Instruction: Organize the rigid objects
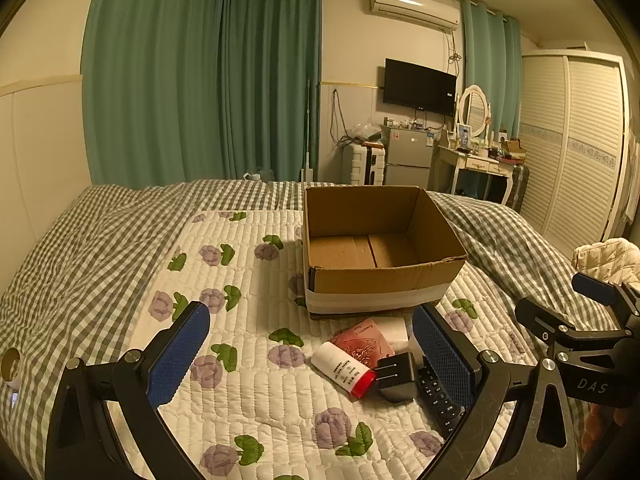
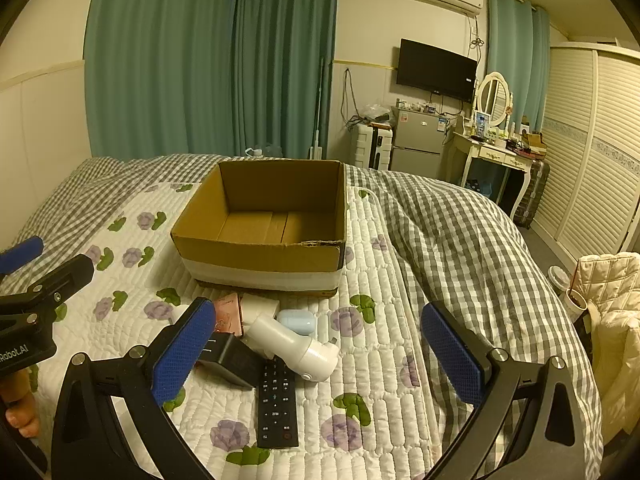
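An open cardboard box (image 1: 384, 276) (image 2: 260, 254) stands empty on the quilt. In front of it lies a small pile: a white bottle with a red cap (image 1: 343, 369), a pink packet (image 1: 362, 344), a black charger block (image 1: 398, 374) (image 2: 232, 358), a black remote (image 2: 277, 404) (image 1: 438, 396), a white handheld device (image 2: 292, 346), a pale blue case (image 2: 297, 321) and a white box (image 2: 260, 306). My left gripper (image 1: 312, 356) is open above the pile. My right gripper (image 2: 320, 354) is open above the pile too.
The bed has a flowered quilt (image 1: 248, 408) and a checked duvet (image 2: 452, 232). A cream jacket (image 2: 612, 312) lies off the bed's right side. A fridge (image 2: 418, 142), a dressing table (image 2: 496, 156) and a wardrobe (image 2: 600, 140) stand beyond the bed.
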A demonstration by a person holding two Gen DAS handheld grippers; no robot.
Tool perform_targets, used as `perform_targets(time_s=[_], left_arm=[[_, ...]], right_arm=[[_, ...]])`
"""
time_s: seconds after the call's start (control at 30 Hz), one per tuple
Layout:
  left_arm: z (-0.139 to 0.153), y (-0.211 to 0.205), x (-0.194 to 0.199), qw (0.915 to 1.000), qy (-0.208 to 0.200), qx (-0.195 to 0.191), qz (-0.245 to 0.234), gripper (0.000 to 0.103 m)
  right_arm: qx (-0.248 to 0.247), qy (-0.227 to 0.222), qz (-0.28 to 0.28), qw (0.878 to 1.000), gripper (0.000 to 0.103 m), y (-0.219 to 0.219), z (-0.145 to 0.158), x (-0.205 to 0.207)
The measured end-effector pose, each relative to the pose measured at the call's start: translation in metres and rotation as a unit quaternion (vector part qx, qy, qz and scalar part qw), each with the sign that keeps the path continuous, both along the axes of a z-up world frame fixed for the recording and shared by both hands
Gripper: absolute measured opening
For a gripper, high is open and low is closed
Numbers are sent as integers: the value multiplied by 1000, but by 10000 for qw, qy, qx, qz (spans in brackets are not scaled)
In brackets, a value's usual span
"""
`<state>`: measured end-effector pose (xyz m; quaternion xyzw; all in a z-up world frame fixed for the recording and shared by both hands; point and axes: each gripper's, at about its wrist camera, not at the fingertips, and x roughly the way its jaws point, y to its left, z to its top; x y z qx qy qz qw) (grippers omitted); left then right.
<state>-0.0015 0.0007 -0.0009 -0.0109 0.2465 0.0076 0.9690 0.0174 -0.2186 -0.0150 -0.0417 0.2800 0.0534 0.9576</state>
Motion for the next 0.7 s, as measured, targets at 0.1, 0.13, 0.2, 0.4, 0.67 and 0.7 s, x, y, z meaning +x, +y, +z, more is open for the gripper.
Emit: perform_targets(time_s=[0.1,0.13,0.2,0.4,0.67,0.7], left_arm=[[0,0,0,10000,24,-20,1,103],[0,0,0,10000,26,-26,1,103],[0,0,1,10000,29,-15,1,103],[-1,-1,1,9999,121,-14,15,103],[-42,-2,17,9959,893,133,25,103],[-48,-1,21,9946,1033,77,33,103]], right_arm=[[-4,1,-5,10000,103,0,0,0],[-1,4,-5,10000,103,0,0,0],[1,-3,5,10000,103,0,0,0],[-65,81,-89,9999,103,-2,-3,1],[39,1182,-144,9929,93,-10,-54,22],[81,1411,-92,9899,87,-9,-66,27]])
